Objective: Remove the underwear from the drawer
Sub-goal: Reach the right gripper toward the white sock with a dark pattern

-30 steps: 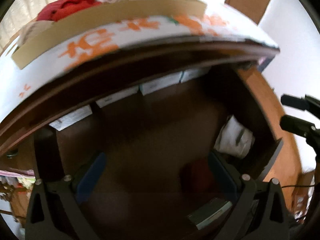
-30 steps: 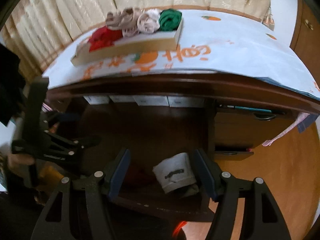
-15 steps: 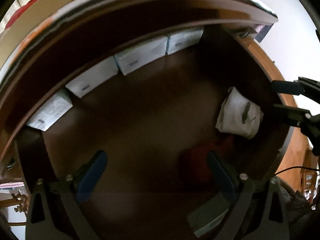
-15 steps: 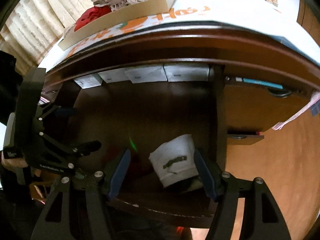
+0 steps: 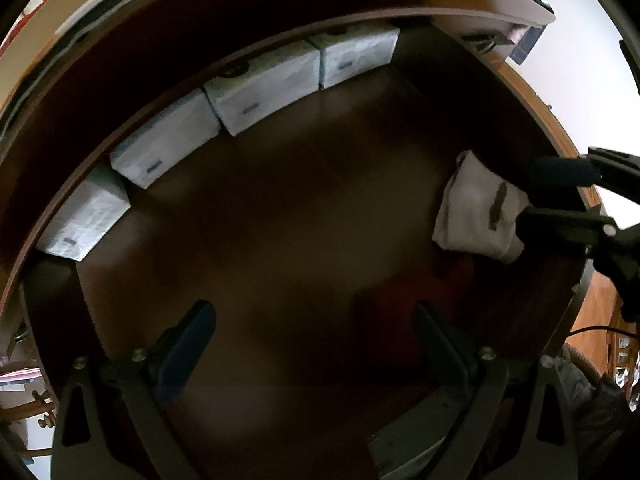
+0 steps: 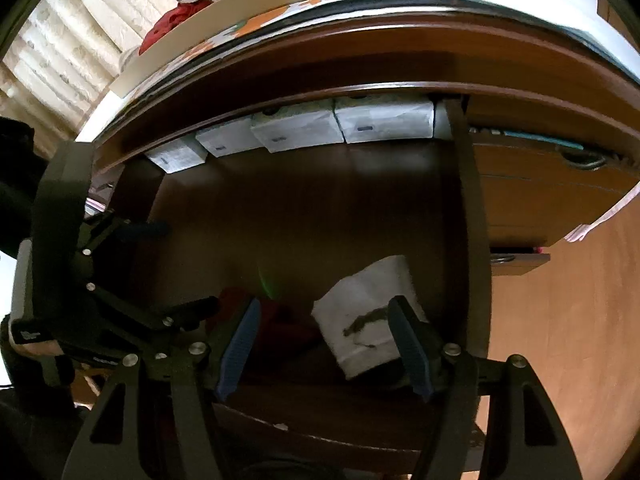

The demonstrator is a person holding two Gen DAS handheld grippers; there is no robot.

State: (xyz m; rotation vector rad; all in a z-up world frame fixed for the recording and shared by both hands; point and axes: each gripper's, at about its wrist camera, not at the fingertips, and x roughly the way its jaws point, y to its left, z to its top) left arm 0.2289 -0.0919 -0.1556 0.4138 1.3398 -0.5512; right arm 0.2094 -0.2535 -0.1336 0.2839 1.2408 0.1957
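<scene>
Right wrist view: drawer (image 6: 304, 216) holds four white boxes (image 6: 384, 122) far ahead, one red garment beside the left gripper (image 6: 182, 268), white folded underwear (image 6: 368, 316) between the wide-spread right gripper (image 6: 326, 344); both grippers gape, empty

Dim, shadowed drawer (image 5: 304, 216); bright, fisheye-warped edges

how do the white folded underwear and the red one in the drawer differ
The white underwear is a neat folded bundle with a dark mark, lit and easy to read; the red underwear is a crumpled, shadowed heap. The white one sits by the drawer's right wall, between the open right gripper fingers; the red one lies to its left. Both rest near the front of the drawer.
</scene>
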